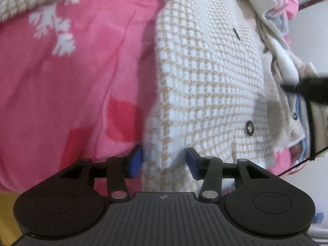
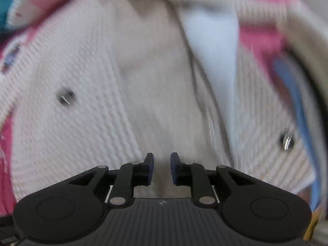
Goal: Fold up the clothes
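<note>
Near the bottom of the left wrist view, the left gripper sits w/ its blue pads about halfway apart, straddling the near hem of a cream-and-tan checked jacket; cloth lies between the pads but they don't look to press it, so I read it as not gripped. The jacket is spread over a pink blanket w/ white leaf prints, its left edge running near-to-far down the middle, a metal button on the right side near the hem. Far right there's a jumble of other clothes, pink, blue & beige. From the right wrist view, badly blurred, the right gripper hangs over the jacket front, pads a narrow gap apart w/ nothing between them, so it holds nothing; two buttons show, one left, one right. Handling, as a guess: a thick woven knit, soft & floppy but w/ some weight, not slippery, not fragile; it'll sag if lifted from one point. Best to pinch a doubled bit of hem or a side seam w/ each gripper, well apart, and keep off the buttons, which pads would slip on. The lapel area far right looks bulkier, prob. harder to pinch.
</note>
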Motion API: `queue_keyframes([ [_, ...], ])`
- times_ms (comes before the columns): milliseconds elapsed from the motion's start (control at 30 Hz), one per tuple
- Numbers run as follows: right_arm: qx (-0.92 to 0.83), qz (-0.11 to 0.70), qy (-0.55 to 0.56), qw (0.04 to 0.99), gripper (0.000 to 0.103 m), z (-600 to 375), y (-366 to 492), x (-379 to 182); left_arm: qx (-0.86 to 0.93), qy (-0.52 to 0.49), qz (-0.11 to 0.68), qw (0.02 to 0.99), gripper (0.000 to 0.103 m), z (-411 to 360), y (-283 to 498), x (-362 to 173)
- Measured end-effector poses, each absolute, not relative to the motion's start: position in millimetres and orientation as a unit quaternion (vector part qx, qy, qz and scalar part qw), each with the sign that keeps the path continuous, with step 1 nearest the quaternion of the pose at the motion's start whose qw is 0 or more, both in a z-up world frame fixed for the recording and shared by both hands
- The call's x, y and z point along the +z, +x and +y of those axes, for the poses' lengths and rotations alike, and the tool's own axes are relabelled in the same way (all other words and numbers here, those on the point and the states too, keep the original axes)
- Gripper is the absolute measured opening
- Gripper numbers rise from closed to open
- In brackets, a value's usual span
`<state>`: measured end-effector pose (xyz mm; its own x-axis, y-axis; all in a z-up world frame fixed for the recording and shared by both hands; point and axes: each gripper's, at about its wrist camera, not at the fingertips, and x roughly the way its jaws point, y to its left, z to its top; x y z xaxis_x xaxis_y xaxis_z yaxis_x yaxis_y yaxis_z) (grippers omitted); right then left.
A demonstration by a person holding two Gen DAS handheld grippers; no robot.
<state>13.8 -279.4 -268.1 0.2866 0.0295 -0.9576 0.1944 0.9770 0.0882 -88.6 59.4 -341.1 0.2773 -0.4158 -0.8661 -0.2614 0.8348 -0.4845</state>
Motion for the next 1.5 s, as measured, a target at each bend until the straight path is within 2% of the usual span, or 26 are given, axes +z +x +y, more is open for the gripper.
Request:
queue_keyframes([
  [67, 0.023, 0.569, 0.081, 0.818, 0.026, -244, 31, -251, -0.049, -0.296, 0.592, 0.748, 0.047, 61, -92, -342],
  [200, 0.163, 0.517, -0.041, 0.84, 0.036, -141, 77, -249, -0.047, -0.308, 0.58, 0.753, 0.047, 61, -99, -344],
  [333, 0.265, 0.453, -0.21, 0.825, 0.041, -45, 113, -280, -0.061, -0.296, 0.578, 0.758, 0.047, 55, -103, -343],
  [367, 0.28, 0.432, -0.258, 0.818, 0.048, -29, 116, -289, -0.064, -0.293, 0.578, 0.759, 0.046, 54, -103, -343],
  [400, 0.295, 0.409, -0.305, 0.808, 0.05, -17, 117, -299, -0.066, -0.292, 0.578, 0.759, 0.046, 53, -103, -343],
  [467, 0.326, 0.376, -0.384, 0.778, 0.065, -8, 117, -322, -0.07, -0.299, 0.579, 0.755, 0.046, 55, -102, -345],
  [567, 0.363, 0.373, -0.445, 0.729, 0.064, 1, 129, -354, -0.076, -0.313, 0.58, 0.749, 0.046, 60, -102, -349],
  [600, 0.374, 0.372, -0.438, 0.728, 0.061, -2, 133, -354, -0.077, -0.317, 0.579, 0.747, 0.046, 61, -102, -350],
  [667, 0.37, 0.398, -0.392, 0.743, 0.019, -6, 150, -343, -0.078, -0.325, 0.577, 0.745, 0.046, 62, -103, -351],
  [733, 0.348, 0.405, -0.325, 0.781, 0.012, -12, 165, -327, -0.081, -0.327, 0.577, 0.743, 0.046, 63, -104, -352],
  [867, 0.309, 0.415, -0.148, 0.842, 0.011, -35, 192, -296, -0.086, -0.34, 0.579, 0.736, 0.046, 67, -101, -356],
  [933, 0.296, 0.421, -0.104, 0.851, 0.011, -42, 200, -301, -0.09, -0.344, 0.579, 0.734, 0.046, 69, -100, -358],
  [1000, 0.293, 0.414, -0.089, 0.857, 0.011, -42, 203, -307, -0.092, -0.345, 0.579, 0.733, 0.042, 71, -104, -359],
  [1133, 0.291, 0.386, -0.062, 0.873, 0.011, -43, 207, -317, -0.09, -0.364, 0.578, 0.724, 0.042, 75, -107, -361],
  [1333, 0.293, 0.416, -0.046, 0.859, 0.013, -39, 226, -354, -0.082, -0.401, 0.576, 0.707, 0.039, 83, -112, -367],
  [1400, 0.295, 0.43, -0.043, 0.852, 0.016, -42, 228, -345, -0.077, -0.421, 0.574, 0.698, 0.039, 86, -113, -370],
  [1433, 0.294, 0.439, -0.042, 0.848, 0.023, -45, 227, -337, -0.075, -0.428, 0.574, 0.694, 0.039, 88, -114, -371],
  [1467, 0.292, 0.448, -0.04, 0.844, 0.035, -48, 227, -330, -0.074, -0.435, 0.573, 0.691, 0.039, 89, -116, -372],
  [1500, 0.289, 0.455, -0.039, 0.842, 0.041, -53, 224, -323, -0.074, -0.437, 0.573, 0.689, 0.039, 90, -118, -372],
])
